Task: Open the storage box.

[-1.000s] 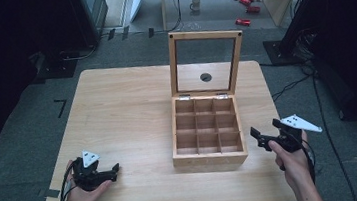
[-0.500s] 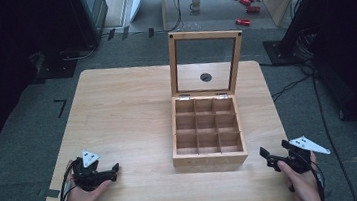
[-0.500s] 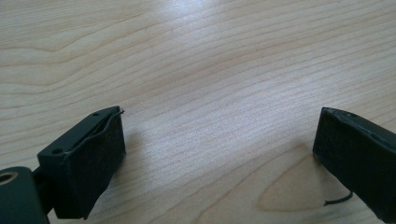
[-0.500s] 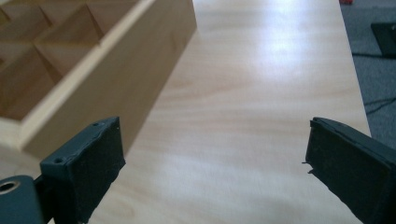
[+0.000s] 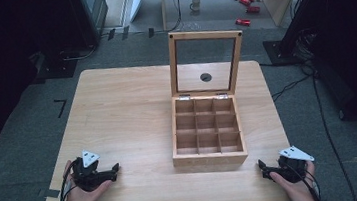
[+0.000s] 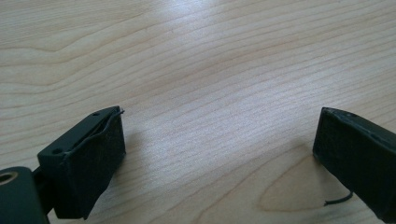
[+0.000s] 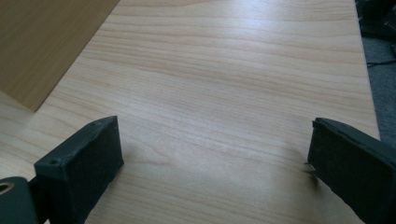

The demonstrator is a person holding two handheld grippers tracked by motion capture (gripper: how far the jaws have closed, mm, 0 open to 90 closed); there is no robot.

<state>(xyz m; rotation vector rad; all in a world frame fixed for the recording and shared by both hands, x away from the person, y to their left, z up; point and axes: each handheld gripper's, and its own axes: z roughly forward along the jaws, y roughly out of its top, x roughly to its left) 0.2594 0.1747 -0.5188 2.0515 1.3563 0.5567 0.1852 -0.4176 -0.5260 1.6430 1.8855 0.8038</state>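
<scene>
A wooden box (image 5: 210, 158) stands right of the table's middle. Its glass-paned lid (image 5: 204, 35) is upright and its several compartments look empty. My left gripper (image 5: 115, 168) rests near the front left corner in a person's hand, pointing right. Its jaws are open over bare wood (image 6: 219, 135), with nothing between them. My right gripper (image 5: 262, 167) lies at the front right edge, just right of the box's front corner, pointing left. It is open and empty (image 7: 215, 144), and the box's side wall (image 7: 46, 42) shows at the upper left of the right gripper view.
The light wooden table (image 5: 127, 111) has a round cable hole (image 5: 205, 77) behind the box, seen through the lid. The table's right edge (image 7: 366, 70) is close to the right gripper. Cables, a mug (image 5: 196, 3) and red items (image 5: 247, 9) lie on the floor beyond.
My right gripper has drawn back from beside the box toward the table's front right edge. The left gripper and the box have stayed put.
</scene>
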